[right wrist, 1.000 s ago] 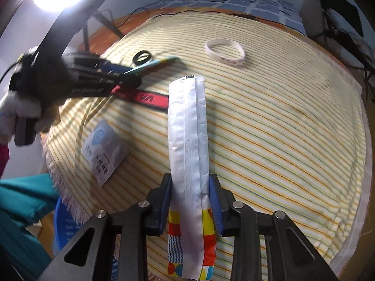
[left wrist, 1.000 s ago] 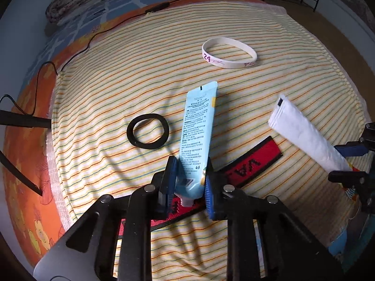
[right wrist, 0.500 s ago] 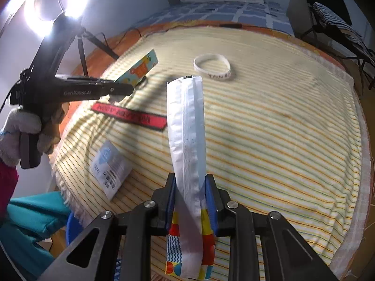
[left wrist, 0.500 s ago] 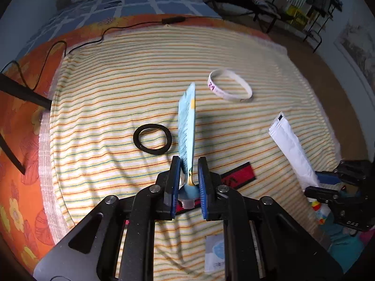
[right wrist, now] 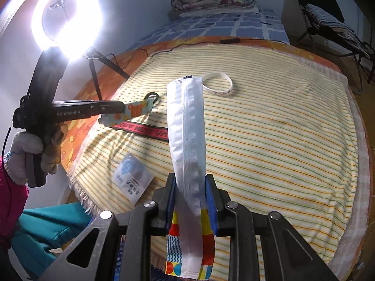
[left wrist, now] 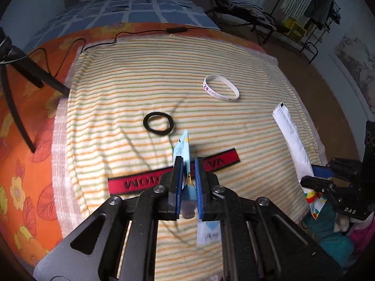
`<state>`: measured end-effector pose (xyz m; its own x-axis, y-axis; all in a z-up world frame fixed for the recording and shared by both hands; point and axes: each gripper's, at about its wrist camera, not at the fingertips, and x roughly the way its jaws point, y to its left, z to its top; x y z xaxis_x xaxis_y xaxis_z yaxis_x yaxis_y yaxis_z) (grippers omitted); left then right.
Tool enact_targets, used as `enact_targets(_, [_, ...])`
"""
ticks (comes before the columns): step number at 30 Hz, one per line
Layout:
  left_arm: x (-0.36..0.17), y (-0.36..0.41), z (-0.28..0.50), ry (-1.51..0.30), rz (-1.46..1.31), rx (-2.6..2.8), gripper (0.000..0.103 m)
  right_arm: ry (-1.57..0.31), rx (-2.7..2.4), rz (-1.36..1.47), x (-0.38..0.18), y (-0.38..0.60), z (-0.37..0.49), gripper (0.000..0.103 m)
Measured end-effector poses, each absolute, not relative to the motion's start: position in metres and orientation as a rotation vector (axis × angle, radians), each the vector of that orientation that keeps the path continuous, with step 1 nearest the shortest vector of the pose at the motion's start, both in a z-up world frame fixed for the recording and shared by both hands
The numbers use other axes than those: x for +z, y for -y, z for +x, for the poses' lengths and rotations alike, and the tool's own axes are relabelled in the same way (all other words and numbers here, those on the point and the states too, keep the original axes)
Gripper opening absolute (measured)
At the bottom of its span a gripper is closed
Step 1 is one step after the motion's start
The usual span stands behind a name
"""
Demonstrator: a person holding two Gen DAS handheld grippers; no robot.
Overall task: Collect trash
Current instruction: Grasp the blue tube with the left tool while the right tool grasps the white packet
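Note:
My left gripper [left wrist: 186, 161] is shut on a light blue tube [left wrist: 183, 151] and holds it edge-on above the striped cloth [left wrist: 117, 107]; the tube also shows in the right wrist view [right wrist: 133, 110]. My right gripper [right wrist: 190, 182] is shut on a long white wrapper [right wrist: 187, 126] with a colourful printed end, held above the cloth's near edge; it also shows in the left wrist view [left wrist: 293, 140]. A small white-blue sachet [right wrist: 132, 178] lies flat near the cloth's front left edge.
On the cloth lie a black hair band [left wrist: 159, 123], a white wristband [left wrist: 221, 90] and a red woven strap [left wrist: 173, 178]. A ring light [right wrist: 64, 16] on a tripod stands at the left. A black cable [left wrist: 131, 35] runs along the far edge.
My left gripper has lifted the blue tube off the cloth, turned it edge-on and drawn back. My right gripper has risen a little with the white wrapper.

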<state>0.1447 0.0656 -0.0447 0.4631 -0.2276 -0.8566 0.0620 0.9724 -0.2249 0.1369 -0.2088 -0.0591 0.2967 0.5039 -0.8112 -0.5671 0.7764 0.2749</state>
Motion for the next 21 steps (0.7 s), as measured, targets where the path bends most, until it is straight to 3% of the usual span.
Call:
enact_targets(1, [-0.043,-0.063,0.145,-1.073,-0.172,-0.178,0.0,-1.046,0.715,-0.07,-0.057,0.209,0.134,0.024])
enact_targets(9, [-0.047,-0.054,0.128,-1.092,-0.115,-0.184,0.0,-1.036,0.73,-0.075,-0.055,0.208,0.121,0.024])
enact_targets(11, [-0.06,-0.049,0.132,-1.149,-0.093,-0.158,0.015,-1.04,0.731,-0.076,-0.056,0.207,0.12,0.024])
enact_targets(12, [-0.069,-0.045,0.135,-1.189,-0.07,-0.124,0.042,-1.042,0.732,-0.076,-0.057,0.207,0.119,0.024])
enact_targets(13, [-0.074,-0.04,0.136,-1.191,-0.053,-0.115,0.058,-1.045,0.733,-0.077,-0.058,0.207,0.119,0.024])
enact_targets(21, [-0.101,-0.016,0.154,-1.247,0.059,-0.05,0.059,-1.071,0.726,-0.074,-0.065,0.21,0.121,0.024])
